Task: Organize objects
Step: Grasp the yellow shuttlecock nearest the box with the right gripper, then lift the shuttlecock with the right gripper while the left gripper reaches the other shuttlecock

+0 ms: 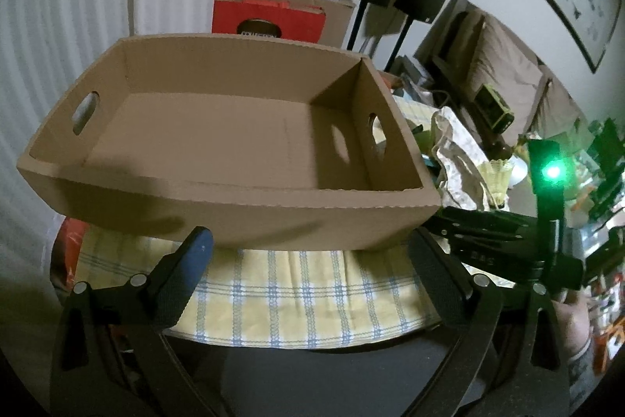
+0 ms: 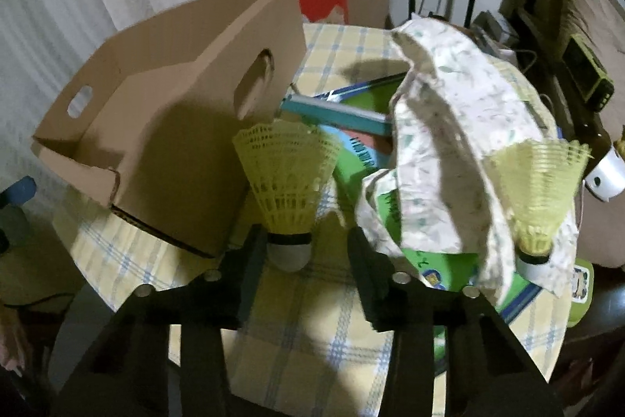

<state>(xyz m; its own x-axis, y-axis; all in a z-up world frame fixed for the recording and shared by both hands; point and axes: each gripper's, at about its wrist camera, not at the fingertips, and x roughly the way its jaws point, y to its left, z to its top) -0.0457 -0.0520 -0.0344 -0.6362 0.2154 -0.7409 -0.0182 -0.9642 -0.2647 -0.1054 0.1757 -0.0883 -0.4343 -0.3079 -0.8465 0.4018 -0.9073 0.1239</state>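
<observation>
Sitting empty, cardboard box (image 1: pixel 218 143); left gripper (image 1: pixel 308 253) spread, right gripper (image 2: pixel 308 241) unclear.

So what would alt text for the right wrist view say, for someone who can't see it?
Black tongs reach toward a yellow shuttlecock standing cork-down on a yellow checked tablecloth, its cork beside the left finger. An open cardboard box sits to its left; a crumpled floral cloth and a second shuttlecock lie to the right.
</observation>
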